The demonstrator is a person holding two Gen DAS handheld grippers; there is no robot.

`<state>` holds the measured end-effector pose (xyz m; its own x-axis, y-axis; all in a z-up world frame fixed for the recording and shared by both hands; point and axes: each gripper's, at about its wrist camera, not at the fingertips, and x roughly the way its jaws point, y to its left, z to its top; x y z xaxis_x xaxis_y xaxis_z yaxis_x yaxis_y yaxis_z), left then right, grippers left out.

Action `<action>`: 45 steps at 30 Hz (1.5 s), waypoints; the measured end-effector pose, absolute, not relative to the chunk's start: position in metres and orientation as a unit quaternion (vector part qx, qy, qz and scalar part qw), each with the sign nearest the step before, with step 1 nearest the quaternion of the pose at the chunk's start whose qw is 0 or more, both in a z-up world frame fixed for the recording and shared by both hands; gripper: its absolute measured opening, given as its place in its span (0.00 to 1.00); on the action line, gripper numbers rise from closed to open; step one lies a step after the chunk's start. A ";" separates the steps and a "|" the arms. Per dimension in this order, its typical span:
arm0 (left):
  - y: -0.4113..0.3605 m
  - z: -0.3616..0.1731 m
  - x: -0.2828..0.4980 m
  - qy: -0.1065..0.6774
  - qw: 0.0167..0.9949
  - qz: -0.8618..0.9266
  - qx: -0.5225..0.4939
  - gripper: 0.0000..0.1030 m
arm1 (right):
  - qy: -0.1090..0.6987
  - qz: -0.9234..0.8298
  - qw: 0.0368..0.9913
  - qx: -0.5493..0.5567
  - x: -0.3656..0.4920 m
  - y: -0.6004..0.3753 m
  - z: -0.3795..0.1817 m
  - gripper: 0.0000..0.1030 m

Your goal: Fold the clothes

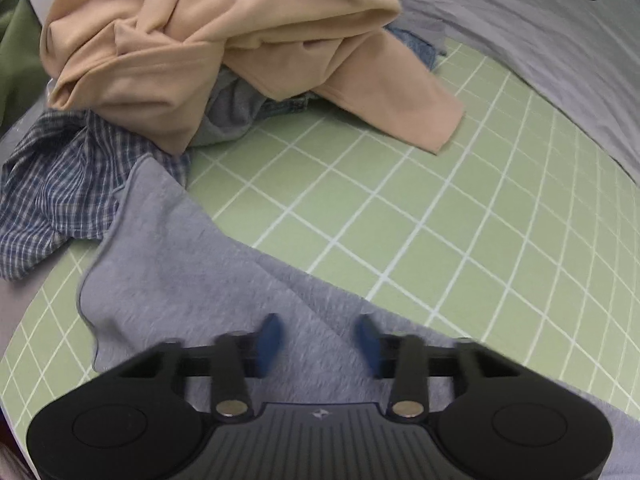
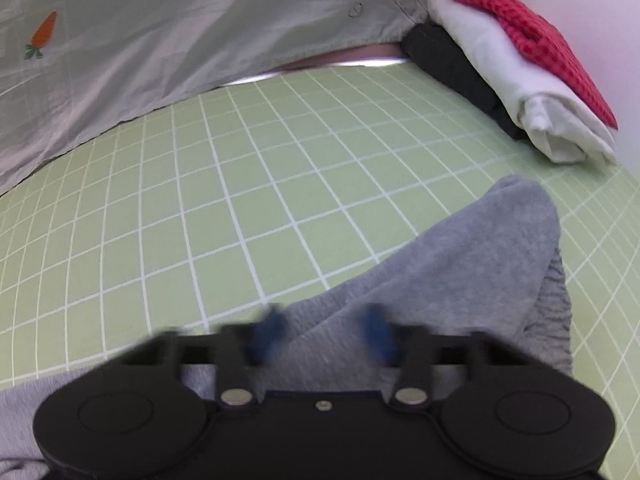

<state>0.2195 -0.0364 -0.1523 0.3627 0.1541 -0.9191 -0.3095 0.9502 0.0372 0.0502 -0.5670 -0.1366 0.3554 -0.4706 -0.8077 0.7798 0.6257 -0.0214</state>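
Jaws wide on both grippers, left and right, over grey garment lying diagonally across green mat.

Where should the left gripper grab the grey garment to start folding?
Take the grey garment at its free hemmed corner nearest the plaid shirt, coming in low from the green mat. That edge lies flat and exposed. The left gripper is open above it.

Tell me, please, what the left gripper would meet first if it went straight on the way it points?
The left gripper is open just over the grey garment, so it would likely meet that cloth first. Beyond it lies bare green mat, then the heaped beige garment; depth is uncertain.
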 end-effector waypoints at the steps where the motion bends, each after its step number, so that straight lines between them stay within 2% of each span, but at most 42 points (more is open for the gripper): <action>1: -0.036 -0.151 0.218 0.545 0.823 0.140 -0.071 0.09 | 0.413 -0.386 0.804 0.186 0.050 -0.568 -0.135 0.04; 3: -0.033 -0.150 0.216 0.541 0.825 0.138 -0.089 0.02 | 0.409 -0.383 0.807 0.187 0.048 -0.570 -0.133 0.01; 7: -0.032 -0.144 0.215 0.527 0.832 0.138 -0.106 0.01 | 0.382 -0.396 0.814 0.187 0.040 -0.573 -0.124 0.01; 13: -0.060 -0.108 0.243 0.473 0.872 0.083 -0.096 0.01 | 0.325 -0.413 0.839 0.137 0.049 -0.599 -0.083 0.01; 17: -0.099 -0.079 0.292 0.412 0.906 0.040 -0.092 0.02 | 0.278 -0.419 0.857 0.114 0.081 -0.636 -0.049 0.01; 20: -0.127 -0.059 0.327 0.367 0.926 0.009 -0.087 0.10 | 0.235 -0.431 0.865 0.106 0.108 -0.660 -0.028 0.02; 21: -0.135 -0.055 0.334 0.363 0.928 0.007 -0.079 0.12 | 0.237 -0.436 0.862 0.098 0.115 -0.665 -0.025 0.19; 22: -0.143 -0.053 0.339 0.360 0.930 0.005 -0.072 0.17 | 0.248 -0.447 0.855 0.086 0.120 -0.668 -0.024 0.30; 23: -0.147 -0.053 0.338 0.360 0.930 0.001 -0.066 0.32 | 0.256 -0.455 0.849 0.077 0.122 -0.669 -0.024 0.50; 24: -0.149 -0.057 0.333 0.365 0.929 -0.004 -0.064 0.44 | 0.259 -0.458 0.847 0.072 0.117 -0.665 -0.027 0.56; 26: -0.149 -0.071 0.315 0.388 0.920 -0.016 -0.058 0.48 | 0.273 -0.457 0.844 0.075 0.101 -0.654 -0.037 0.57; 35: -0.121 -0.133 0.194 0.526 0.847 -0.043 -0.065 0.49 | 0.376 -0.447 0.799 0.145 -0.033 -0.575 -0.106 0.61; 40: -0.121 -0.145 0.140 0.554 0.828 -0.053 -0.070 0.49 | 0.391 -0.442 0.789 0.172 -0.083 -0.547 -0.119 0.66; 45: -0.130 -0.146 0.112 0.553 0.829 -0.046 -0.073 0.49 | 0.389 -0.422 0.798 0.184 -0.099 -0.547 -0.119 0.78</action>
<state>0.1119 -0.1300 -0.1461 0.3846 -0.1566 -0.9097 -0.0049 0.9851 -0.1716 -0.0994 -0.5473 -0.1185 0.3401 -0.5306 -0.7764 0.8171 0.5755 -0.0353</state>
